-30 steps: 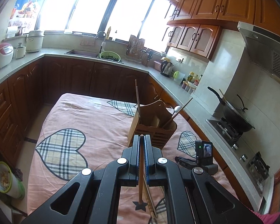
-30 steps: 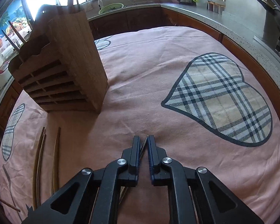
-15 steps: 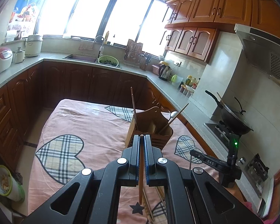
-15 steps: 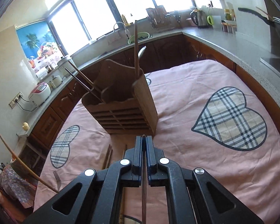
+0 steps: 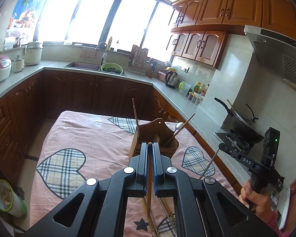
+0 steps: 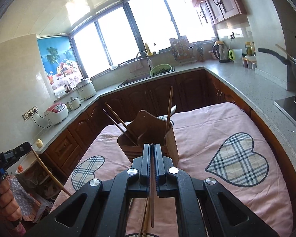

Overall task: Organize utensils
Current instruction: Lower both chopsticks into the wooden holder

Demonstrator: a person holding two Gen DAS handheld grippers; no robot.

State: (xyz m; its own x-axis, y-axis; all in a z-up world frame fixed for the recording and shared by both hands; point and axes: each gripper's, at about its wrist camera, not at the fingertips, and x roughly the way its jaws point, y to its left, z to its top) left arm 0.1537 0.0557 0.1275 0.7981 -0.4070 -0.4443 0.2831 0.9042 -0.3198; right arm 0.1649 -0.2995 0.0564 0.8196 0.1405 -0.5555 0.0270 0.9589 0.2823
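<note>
Both claws, the left claw (image 5: 150,145) and right claw (image 6: 152,145), each clamp one chopstick (image 5: 149,174) short of the wooden holder (image 6: 148,136), so next comes dropping them in.

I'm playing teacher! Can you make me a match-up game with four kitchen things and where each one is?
Things:
1. wooden chopstick
2. wooden utensil holder
3. green colander
4. black wok

Places:
A. on the stove
B. by the sink under the window
C. clamped in the left gripper
D. standing on the pink heart-print tablecloth

Pairs: 1-C, 2-D, 3-B, 4-A
</note>
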